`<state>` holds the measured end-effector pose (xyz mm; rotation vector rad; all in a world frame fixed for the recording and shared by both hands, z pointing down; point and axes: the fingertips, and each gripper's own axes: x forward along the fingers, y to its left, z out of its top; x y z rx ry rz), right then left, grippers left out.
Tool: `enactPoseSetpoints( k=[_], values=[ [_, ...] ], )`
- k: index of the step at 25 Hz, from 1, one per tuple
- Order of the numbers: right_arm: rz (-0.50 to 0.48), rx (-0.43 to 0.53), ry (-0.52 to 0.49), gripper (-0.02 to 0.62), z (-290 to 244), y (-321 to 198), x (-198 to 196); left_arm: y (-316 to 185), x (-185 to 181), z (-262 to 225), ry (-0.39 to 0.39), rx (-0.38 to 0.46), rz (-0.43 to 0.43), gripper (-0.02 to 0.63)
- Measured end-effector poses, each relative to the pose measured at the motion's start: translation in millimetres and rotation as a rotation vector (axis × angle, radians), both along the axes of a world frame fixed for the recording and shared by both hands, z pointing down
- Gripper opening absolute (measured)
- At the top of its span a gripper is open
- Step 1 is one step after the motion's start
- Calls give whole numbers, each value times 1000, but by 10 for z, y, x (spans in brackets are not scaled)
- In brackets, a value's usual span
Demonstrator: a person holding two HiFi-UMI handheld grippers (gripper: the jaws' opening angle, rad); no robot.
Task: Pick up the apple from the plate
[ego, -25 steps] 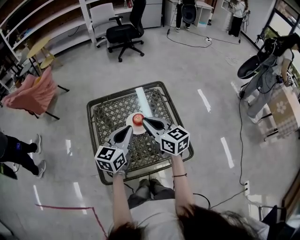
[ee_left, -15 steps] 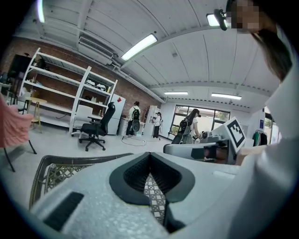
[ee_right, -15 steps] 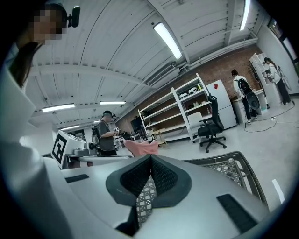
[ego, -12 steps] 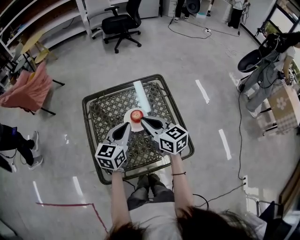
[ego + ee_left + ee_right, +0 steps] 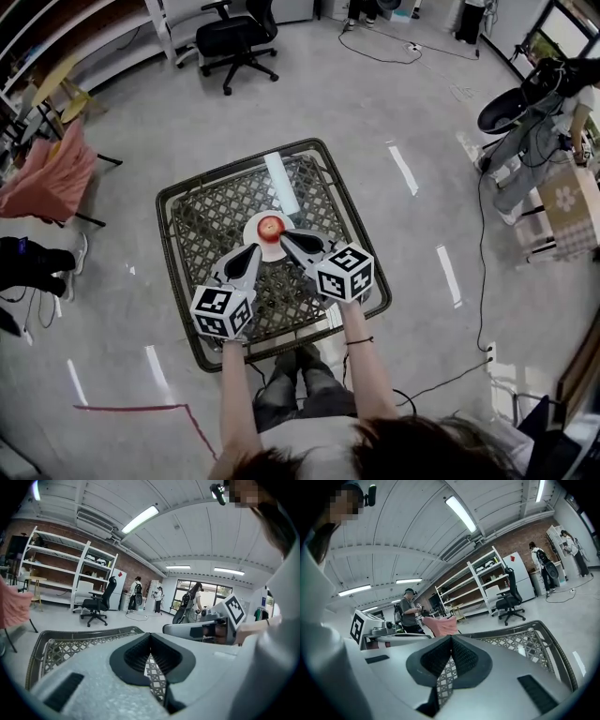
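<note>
On the plate [image 5: 251, 228]: the apple [image 5: 270, 225] is sitting near the middle, red and untouched by either tool.
Plate: it is lying around the centre of the desk [image 5: 211, 225], a metal lattice top in a dark frame.
Right tool [image 5: 284, 237]: its tip is reaching over the plate's near edge, just beside the apple. Its jaws are pressing together at the tips with nothing between them, and only lattice is showing through the gap behind.
Left tool [image 5: 255, 251]: it is hanging at the plate's near left rim, a little further from the apple. Its jaws are likewise meeting at the tips and are empty.
Step in hand: judging by both closed tools, the approach is under way and no grasp is beginning yet.
Doing it well: one tool should be opening wider than the apple before closing in, since closed tips would only be nudging the fruit. The right one is sitting nearer and looks the likelier choice. Its pads should be meeting the apple on opposite sides at the widest girth, kept level so the round skin is not slipping out.
Other tool: it is better keeping apart from the plate.
Risk: the apple may be rolling off, or the plate sliding on the lattice.
Pale strip [image 5: 281, 183]: it is lying beyond the plate, and whether it is an object or a reflection is not telling clearly.
</note>
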<state>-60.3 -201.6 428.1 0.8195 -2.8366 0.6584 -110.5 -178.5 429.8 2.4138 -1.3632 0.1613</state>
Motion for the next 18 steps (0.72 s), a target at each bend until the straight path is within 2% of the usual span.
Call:
enactPoseSetpoints(
  k=[6, 13, 18],
  values=[
    [-12, -15, 9, 9, 202, -58, -20, -118, -48, 168, -11, -1, 4, 11],
    [22, -59, -89, 9, 395, -248, 81, -254, -100, 482, -43, -41, 4, 11],
    [25, -67, -83, 9, 672, -379, 117, -339, -73, 826, -58, -75, 28, 11]
  ],
)
